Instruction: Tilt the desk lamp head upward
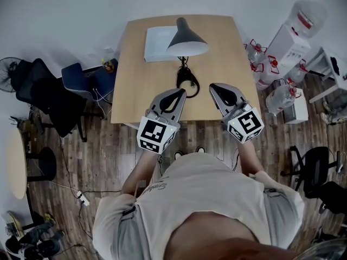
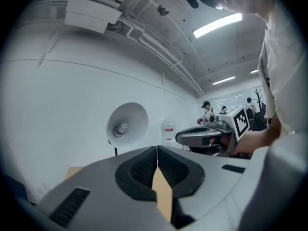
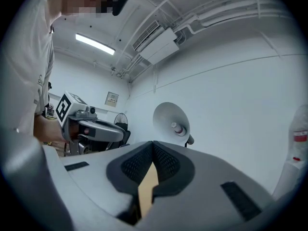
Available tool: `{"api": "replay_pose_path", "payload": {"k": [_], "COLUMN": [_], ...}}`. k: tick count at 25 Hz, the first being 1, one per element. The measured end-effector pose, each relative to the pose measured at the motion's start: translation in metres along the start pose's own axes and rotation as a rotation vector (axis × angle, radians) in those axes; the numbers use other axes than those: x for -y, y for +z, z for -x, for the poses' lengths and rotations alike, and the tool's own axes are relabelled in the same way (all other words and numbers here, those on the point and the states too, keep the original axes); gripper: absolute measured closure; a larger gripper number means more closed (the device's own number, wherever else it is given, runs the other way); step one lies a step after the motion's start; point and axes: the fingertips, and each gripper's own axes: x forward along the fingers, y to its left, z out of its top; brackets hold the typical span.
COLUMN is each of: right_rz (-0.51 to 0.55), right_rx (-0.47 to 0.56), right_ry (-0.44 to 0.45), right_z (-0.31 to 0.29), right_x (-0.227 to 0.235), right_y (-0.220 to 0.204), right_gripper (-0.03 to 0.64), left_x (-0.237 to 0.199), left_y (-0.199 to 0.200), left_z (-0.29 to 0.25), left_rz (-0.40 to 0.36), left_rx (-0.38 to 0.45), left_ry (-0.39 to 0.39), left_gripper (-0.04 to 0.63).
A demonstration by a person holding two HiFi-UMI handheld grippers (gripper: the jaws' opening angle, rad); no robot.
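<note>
The desk lamp stands mid-table: its grey cone head (image 1: 187,39) faces toward me, and its black base (image 1: 187,83) sits with a coiled cord on the wooden table (image 1: 135,91). Both grippers hover over the table's near edge, short of the base. My left gripper (image 1: 178,94) is shut with nothing in it, and so is my right gripper (image 1: 215,88). In the left gripper view the lamp head (image 2: 127,123) shows its bulb beyond the closed jaws (image 2: 157,150), with the right gripper (image 2: 207,136) alongside. The right gripper view shows the lamp head (image 3: 171,121) past its closed jaws (image 3: 153,146).
A white flat box (image 1: 159,43) lies under the lamp head at the table's far side. Dark office chairs (image 1: 51,93) crowd the left; a water dispenser (image 1: 290,42) and water bottles (image 1: 279,96) stand to the right. Another chair (image 1: 314,172) is at the lower right.
</note>
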Motion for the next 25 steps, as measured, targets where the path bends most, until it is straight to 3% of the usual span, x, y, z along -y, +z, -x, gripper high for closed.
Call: {"api": "replay_pose_path", "payload": {"k": [8, 13, 17, 21, 25], "right_rz": [0.010, 0.025, 0.009, 0.078, 0.040], "right_rx": [-0.007, -0.046, -0.032, -0.068, -0.090], "right_ry": [-0.001, 0.005, 0.008, -0.007, 0.006], "right_z": [0.001, -0.003, -0.005, -0.007, -0.010], "right_x": [0.006, 0.010, 0.010, 0.009, 0.010], "right_y": [0.001, -0.004, -0.007, -0.014, -0.026], "right_gripper": [0.621, 0.620, 0.620, 0.620, 0.620], "left_x": [-0.009, -0.010, -0.011, -0.013, -0.010], "left_y": [-0.016, -0.011, -0.010, -0.006, -0.013], "left_z": [-0.001, -0.007, -0.011, -0.014, -0.021], "left_rz": [0.065, 0.175, 0.208, 0.213, 0.228], "left_rx": [0.009, 0.054, 0.065, 0.071, 0.051], "left_ry": [0.034, -0.006, -0.026, -0.041, -0.051], "left_gripper": [0.578, 0.578, 0.578, 0.578, 0.578]}}
